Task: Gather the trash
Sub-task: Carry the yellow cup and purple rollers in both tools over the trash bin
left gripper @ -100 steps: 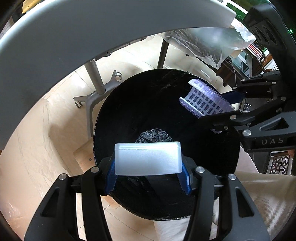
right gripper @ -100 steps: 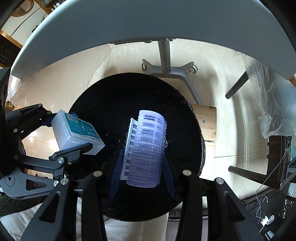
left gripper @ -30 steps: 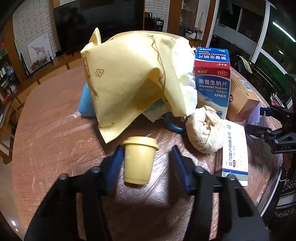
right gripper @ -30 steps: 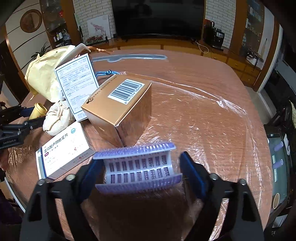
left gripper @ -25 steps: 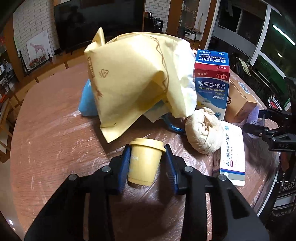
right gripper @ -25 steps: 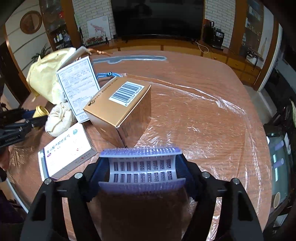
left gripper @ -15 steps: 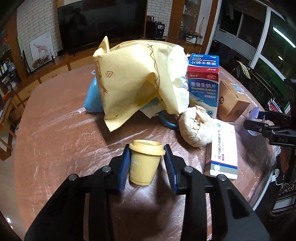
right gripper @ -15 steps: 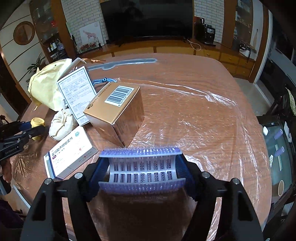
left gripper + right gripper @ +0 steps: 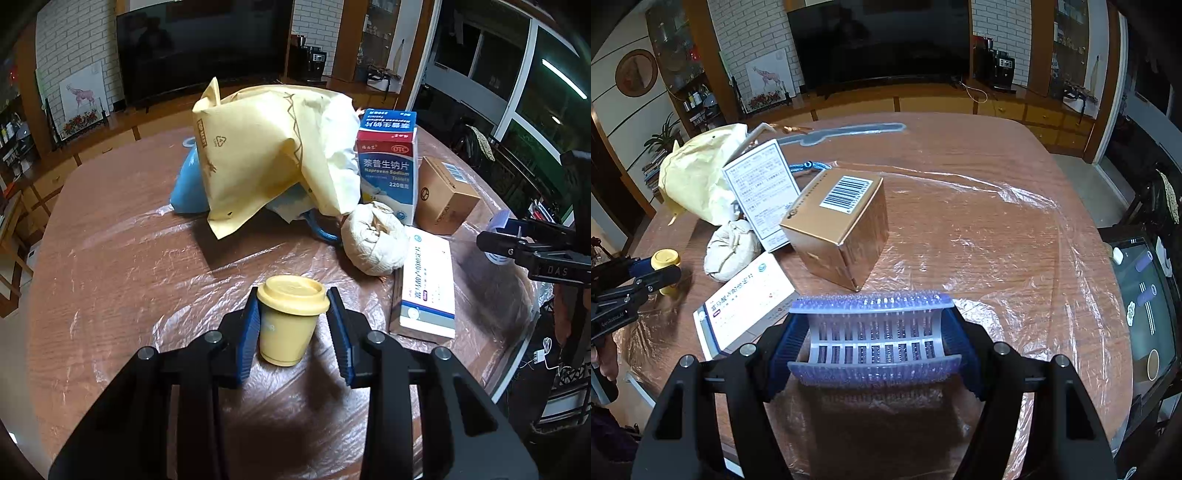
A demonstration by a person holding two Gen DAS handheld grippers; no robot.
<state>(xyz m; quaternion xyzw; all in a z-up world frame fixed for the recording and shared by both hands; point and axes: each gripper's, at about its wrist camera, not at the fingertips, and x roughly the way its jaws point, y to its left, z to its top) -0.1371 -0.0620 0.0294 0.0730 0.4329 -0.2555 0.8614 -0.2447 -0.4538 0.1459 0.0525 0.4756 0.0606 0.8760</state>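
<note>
The left gripper (image 9: 291, 325) is clamped on a yellow lidded cup (image 9: 290, 319), just in front of the white paper wad (image 9: 373, 243). Only the right wrist view shows the right gripper (image 9: 873, 343) gripping a purple bristled roller (image 9: 873, 336), near the gold box (image 9: 838, 225). Clear plastic sheeting (image 9: 1015, 236) covers the wooden table (image 9: 960, 133); behind it stands a dark television (image 9: 879, 40).

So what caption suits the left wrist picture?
Left tool shut on a small yellow lidded cup above a cluttered table.
</note>
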